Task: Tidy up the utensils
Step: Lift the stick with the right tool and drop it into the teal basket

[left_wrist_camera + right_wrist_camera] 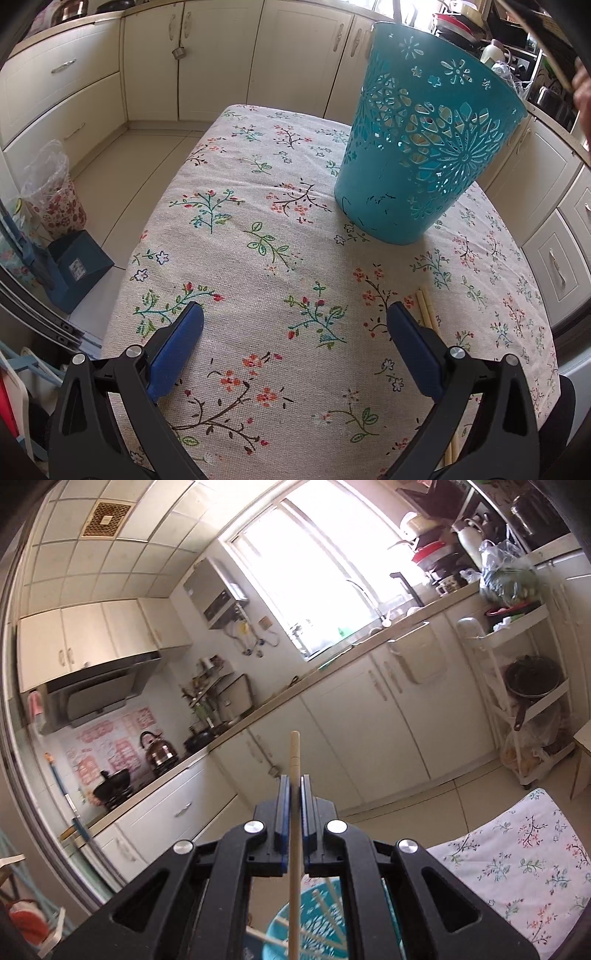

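A teal cut-out plastic basket [424, 147] stands on the floral tablecloth [258, 229] at the far right. My left gripper [295, 314] is open and empty, low over the cloth. Two wooden chopsticks [424, 306] lie on the cloth just right of its right finger. My right gripper [295, 779] is shut on a wooden chopstick [294, 753], held upright high above the basket [314, 923], which shows below between the gripper's arms with several chopsticks inside.
Cream kitchen cabinets [221, 59] surround the table. A floral bin [55, 199] and a blue dustpan [77, 266] stand on the floor at left. A white shelf rack [517, 686] with pots stands at right. The table's edge [147, 236] drops off at left.
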